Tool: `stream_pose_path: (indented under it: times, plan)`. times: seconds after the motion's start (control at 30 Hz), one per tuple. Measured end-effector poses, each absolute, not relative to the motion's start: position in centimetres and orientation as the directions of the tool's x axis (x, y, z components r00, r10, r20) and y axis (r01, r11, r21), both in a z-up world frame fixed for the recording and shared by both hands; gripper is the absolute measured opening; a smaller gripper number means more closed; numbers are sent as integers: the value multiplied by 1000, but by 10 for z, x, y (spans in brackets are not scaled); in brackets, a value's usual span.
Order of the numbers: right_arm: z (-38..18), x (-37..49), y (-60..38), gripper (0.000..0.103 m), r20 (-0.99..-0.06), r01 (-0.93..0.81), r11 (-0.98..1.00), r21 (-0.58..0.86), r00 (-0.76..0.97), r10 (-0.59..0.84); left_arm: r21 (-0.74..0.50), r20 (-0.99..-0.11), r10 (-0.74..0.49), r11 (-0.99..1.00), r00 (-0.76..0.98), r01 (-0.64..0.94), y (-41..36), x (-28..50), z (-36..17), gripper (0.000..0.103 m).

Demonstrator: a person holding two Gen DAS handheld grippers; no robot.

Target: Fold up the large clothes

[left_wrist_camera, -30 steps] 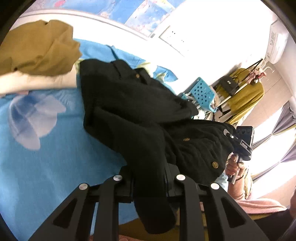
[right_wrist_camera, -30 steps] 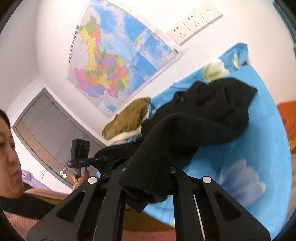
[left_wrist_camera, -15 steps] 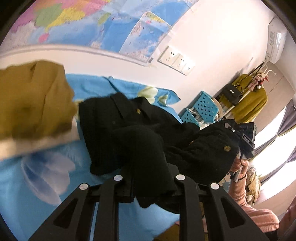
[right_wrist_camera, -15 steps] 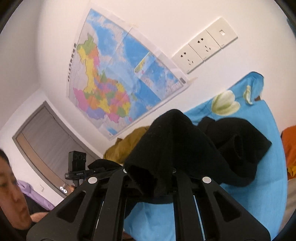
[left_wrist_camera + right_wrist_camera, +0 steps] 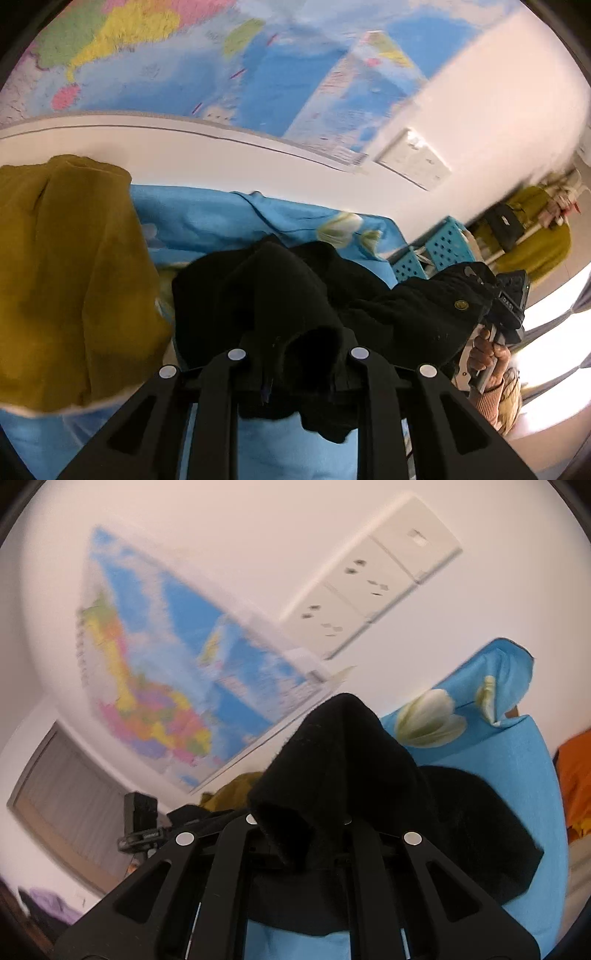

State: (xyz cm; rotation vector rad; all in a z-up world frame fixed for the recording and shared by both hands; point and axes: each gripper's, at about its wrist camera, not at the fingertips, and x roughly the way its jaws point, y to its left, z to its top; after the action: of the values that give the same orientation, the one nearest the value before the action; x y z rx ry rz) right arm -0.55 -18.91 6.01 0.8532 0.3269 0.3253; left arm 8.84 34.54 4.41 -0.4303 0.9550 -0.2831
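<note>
A black knitted cardigan with brass buttons (image 5: 406, 314) is bunched over the blue flowered bed sheet (image 5: 221, 218). My left gripper (image 5: 297, 362) is shut on a fold of the black cardigan, which drapes over its fingers. My right gripper (image 5: 299, 827) is shut on another fold of the black cardigan (image 5: 351, 768) and holds it up above the sheet (image 5: 517, 775). The right gripper also shows in the left wrist view (image 5: 506, 306), held by a hand at the cardigan's right end.
A folded mustard garment (image 5: 66, 277) lies on a cream one at the left of the bed. A wall map (image 5: 221, 66) and sockets (image 5: 369, 594) are behind. A turquoise basket (image 5: 436, 251) and a clothes rack (image 5: 524, 229) stand right. An orange cloth (image 5: 572, 782) lies beside the bed.
Both grippers have lifted and carried their folds of the black cardigan toward the wall. The cardigan is now more bunched, and the mustard garment looms closer on the left.
</note>
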Motion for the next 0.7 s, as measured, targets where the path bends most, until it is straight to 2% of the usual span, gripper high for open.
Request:
stream_pose_path:
  times: [0.23,0.4,0.47,0.57,0.6,0.67,0.7]
  plan:
    - [20,67,-209,7,-328,32,616,787,868,374,-472,-801,-386,878,457,-86,357,157,0,20]
    - [-11,98,-217,7,-413,125,596,793,830,375,-448,-846,-362,881,391,-153,362,187,-33,22]
    - [-20,107,-217,8,-444,155,598,786,815,373,-446,-858,-360,877,367,-181,363,193,-42,26]
    - [-30,117,-215,11,-493,195,606,771,786,374,-437,-863,-359,884,355,-169,359,195,-44,36]
    - [-34,119,-215,15,-503,211,595,775,777,378,-430,-862,-354,889,363,-156,357,193,-40,39]
    - [-35,119,-215,17,-508,214,597,773,773,380,-418,-850,-344,902,399,-112,350,186,-26,50]
    - [-34,118,-213,17,-513,209,613,762,772,375,-416,-841,-343,904,420,-95,349,182,-20,67]
